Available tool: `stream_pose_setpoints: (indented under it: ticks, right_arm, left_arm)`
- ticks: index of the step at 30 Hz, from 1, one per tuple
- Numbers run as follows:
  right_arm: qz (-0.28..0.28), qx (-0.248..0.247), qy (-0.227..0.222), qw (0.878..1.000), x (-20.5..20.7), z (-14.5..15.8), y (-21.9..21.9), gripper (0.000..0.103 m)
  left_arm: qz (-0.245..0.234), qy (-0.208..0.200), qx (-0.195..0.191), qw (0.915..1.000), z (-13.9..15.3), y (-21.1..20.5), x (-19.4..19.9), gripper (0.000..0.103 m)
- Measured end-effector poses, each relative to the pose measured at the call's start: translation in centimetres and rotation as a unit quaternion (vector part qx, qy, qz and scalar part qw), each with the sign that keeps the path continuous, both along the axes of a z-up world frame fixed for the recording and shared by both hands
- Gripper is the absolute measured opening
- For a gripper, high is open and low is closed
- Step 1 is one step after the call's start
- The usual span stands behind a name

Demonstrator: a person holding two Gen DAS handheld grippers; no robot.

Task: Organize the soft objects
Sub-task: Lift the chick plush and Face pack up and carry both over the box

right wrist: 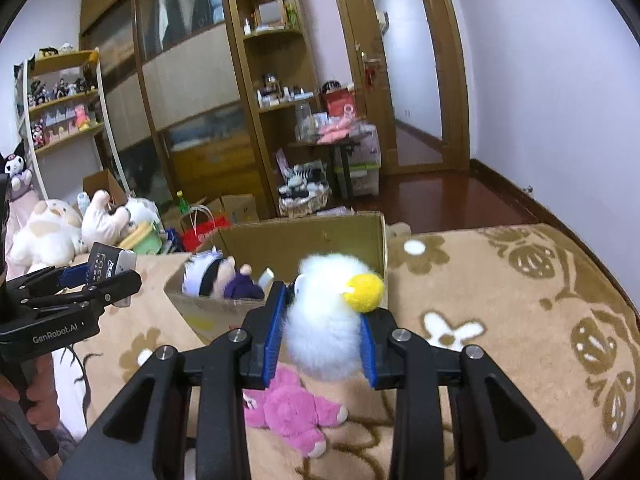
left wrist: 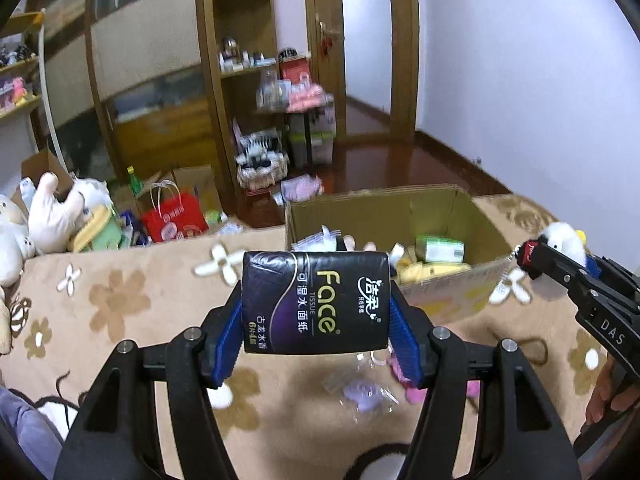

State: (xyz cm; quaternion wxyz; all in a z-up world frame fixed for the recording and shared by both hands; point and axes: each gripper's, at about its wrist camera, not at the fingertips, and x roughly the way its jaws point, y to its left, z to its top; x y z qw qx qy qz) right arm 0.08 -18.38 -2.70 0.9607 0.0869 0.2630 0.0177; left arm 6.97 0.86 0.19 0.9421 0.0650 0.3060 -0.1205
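My left gripper is shut on a dark purple tissue pack and holds it above the flowered bed cover, short of an open cardboard box. The box holds several soft items, among them a green pack. My right gripper is shut on a white fluffy plush with a yellow pompom, held near the box. That plush also shows in the left wrist view. A pink plush lies on the bed below the right gripper. The left gripper with the pack shows at the left.
The bed cover is tan with white flowers. Clear-wrapped small items lie under the left gripper. Beyond the bed are large white plush toys, a red bag, cartons, shelves and a wooden door.
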Motion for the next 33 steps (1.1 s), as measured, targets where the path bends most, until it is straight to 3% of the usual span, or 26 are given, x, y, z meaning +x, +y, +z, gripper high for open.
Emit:
stream_pose_setpoints:
  ticks: [8, 16, 23, 33]
  right_arm:
    - [0.006, 0.014, -0.043, 0.999, 0.4, 1.8, -0.7, 0.034]
    - [0.01, 0.014, -0.055, 0.998, 1.6, 1.7, -0.5, 0.035]
    - [0.014, 0.019, -0.063, 0.998, 3.4, 1.4, -0.6, 0.035]
    - [0.023, 0.023, -0.048, 0.998, 6.3, -0.8, -0.4, 0.035]
  left_arm:
    - [0.004, -0.04, -0.004, 0.9992, 1.5, 0.1, 1.0, 0.063]
    - [-0.01, -0.076, -0.004, 0.9971, 2.2, -0.9, 2.9, 0.063]
    - [-0.023, -0.083, -0.001, 0.9963, 1.4, -2.0, 4.3, 0.063]
    - [-0.044, -0.056, 0.003, 0.9975, -1.4, -3.0, 6.8, 0.063]
